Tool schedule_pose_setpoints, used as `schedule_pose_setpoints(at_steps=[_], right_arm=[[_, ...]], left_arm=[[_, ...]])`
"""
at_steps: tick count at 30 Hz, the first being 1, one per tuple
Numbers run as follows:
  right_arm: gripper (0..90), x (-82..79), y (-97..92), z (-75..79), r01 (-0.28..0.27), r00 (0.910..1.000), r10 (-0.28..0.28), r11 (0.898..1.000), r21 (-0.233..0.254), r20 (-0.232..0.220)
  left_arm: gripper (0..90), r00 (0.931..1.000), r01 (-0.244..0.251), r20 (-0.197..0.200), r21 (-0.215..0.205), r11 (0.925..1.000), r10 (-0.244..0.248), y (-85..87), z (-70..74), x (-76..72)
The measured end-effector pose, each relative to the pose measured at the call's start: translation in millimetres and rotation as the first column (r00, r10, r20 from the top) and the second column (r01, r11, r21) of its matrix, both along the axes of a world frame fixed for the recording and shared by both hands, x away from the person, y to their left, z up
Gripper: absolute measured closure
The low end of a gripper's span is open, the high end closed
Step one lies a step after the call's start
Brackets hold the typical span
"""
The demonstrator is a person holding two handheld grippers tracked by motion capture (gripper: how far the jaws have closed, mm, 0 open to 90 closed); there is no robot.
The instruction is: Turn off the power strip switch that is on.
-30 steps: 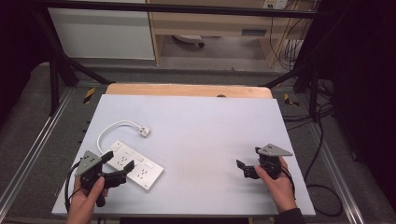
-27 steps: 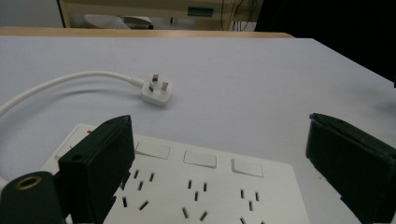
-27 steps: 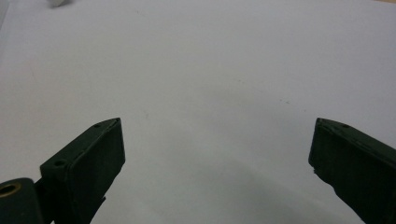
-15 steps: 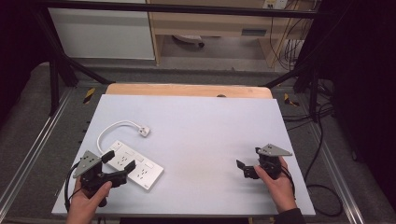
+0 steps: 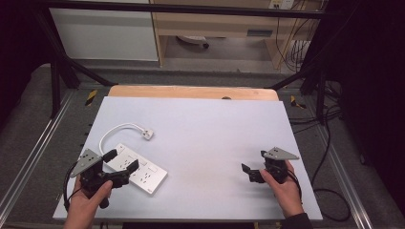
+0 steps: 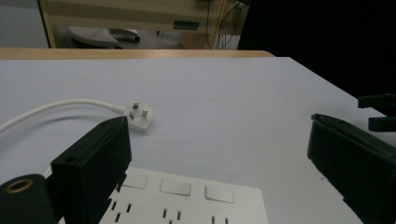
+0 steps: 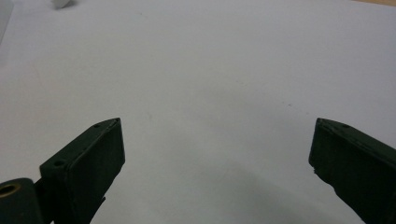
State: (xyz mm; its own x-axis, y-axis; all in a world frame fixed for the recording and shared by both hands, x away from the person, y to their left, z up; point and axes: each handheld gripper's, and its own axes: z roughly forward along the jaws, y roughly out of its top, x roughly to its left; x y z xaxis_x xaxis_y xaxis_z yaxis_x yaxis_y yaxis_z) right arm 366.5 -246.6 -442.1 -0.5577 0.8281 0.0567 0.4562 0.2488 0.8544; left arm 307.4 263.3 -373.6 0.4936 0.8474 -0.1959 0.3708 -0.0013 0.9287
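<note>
Left gripper view: left hand-held gripper (image 6: 219,154) released, jaws spread wide, nothing between them. Directly under and ahead of the jaws lies the white power strip (image 6: 187,200), face up, switches and socket slots readable. Jaws appear to sit just above it; contact cannot be confirmed from here.

High view, same tool: left hand-held gripper (image 5: 122,161) is held low at the near-left part of the table (image 5: 215,129), its two jaws straddling the left end of the power strip (image 5: 138,171). Strip's long axis runs diagonally, from far-left to near-right, so it extends away from the jaws toward the table's middle. The jaw gap seems to lie roughly across the strip's short width, though the exact angle is hard to read.

Outward from the strip: a white cable (image 5: 112,133) leaves its far-left end, loops away from the person and ends in a white plug (image 5: 148,134), lying loose on the table beyond the strip, apart from it. Left gripper view shows the plug (image 6: 139,116) pins-up.

Right hand-held gripper (image 5: 253,169) sits well to the right of the strip, also released, jaws wide apart in the right gripper view (image 7: 215,154) with bare table under them.

Judgement: the left hand is by far the nearer one to the strip. The coming move likely turns on lowering and closing across the strip's narrow width near its left end; a grip that far off centre may let the long body swing or tip.
</note>
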Motion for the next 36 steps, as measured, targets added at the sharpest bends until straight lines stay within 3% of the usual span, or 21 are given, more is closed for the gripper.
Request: schedule_pose_setpoints(at_steps=[9,20,36], right_arm=[[4.0,-1.1,0.1,0.9,-0.001,1.0000,0.001,1.000,0.004,0.004],[4.0,-2.0,-0.5,1.8,0.001,1.0000,-0.001,1.000,0.005,0.007],[4.0,-2.3,0.9,1.9,-0.008,1.0000,0.008,1.000,-0.004,0.005]], left_arm=[[6.3,0.9998,0.012,0.017,0.006,0.9999,-0.012,-7.6,20.0,5.4],[7.2,0.9993,0.025,0.026,0.026,0.9993,-0.025,-16.3,40.0,23.8],[9.6,0.9991,0.043,-0.001,0.032,0.9986,-0.043,-16.4,36.9,44.9]])
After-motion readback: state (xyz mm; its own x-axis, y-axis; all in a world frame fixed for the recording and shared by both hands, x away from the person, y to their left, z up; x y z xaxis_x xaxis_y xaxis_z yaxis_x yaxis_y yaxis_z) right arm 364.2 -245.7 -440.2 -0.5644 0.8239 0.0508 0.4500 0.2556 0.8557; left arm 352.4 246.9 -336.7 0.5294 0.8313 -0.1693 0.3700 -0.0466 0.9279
